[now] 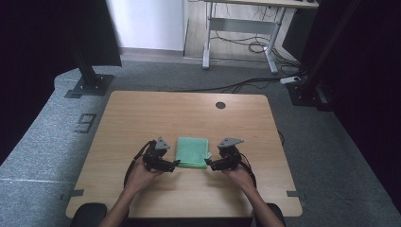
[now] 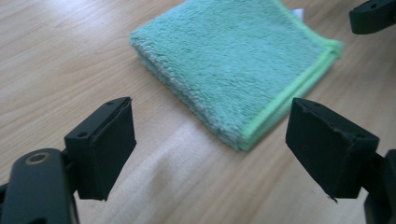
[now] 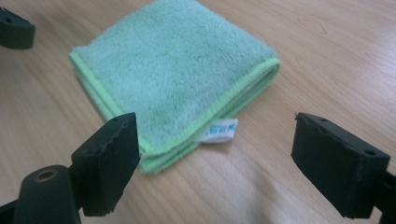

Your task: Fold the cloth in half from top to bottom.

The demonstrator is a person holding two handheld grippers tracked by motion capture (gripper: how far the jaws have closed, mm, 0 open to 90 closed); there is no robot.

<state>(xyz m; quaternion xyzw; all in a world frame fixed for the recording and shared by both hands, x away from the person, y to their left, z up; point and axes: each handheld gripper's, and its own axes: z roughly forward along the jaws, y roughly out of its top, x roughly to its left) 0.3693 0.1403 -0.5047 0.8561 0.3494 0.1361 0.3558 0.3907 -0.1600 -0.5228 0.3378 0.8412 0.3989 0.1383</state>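
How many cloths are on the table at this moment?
1. A folded green cloth lies flat near the middle of the wooden table, between the open left gripper and the open right gripper. Neither gripper holds it.

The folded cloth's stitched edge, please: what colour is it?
Bright lime green edge, clearest in the right gripper view.

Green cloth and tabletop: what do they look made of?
Green cloth: looks like microfibre or terry, matte and fuzzy with short pile; folded in layers, brighter green stitched edging, a small white label at one corner. Tabletop: light wood grain, smooth with a low sheen; probably laminate or veneer over board, though solid wood can't be ruled out.
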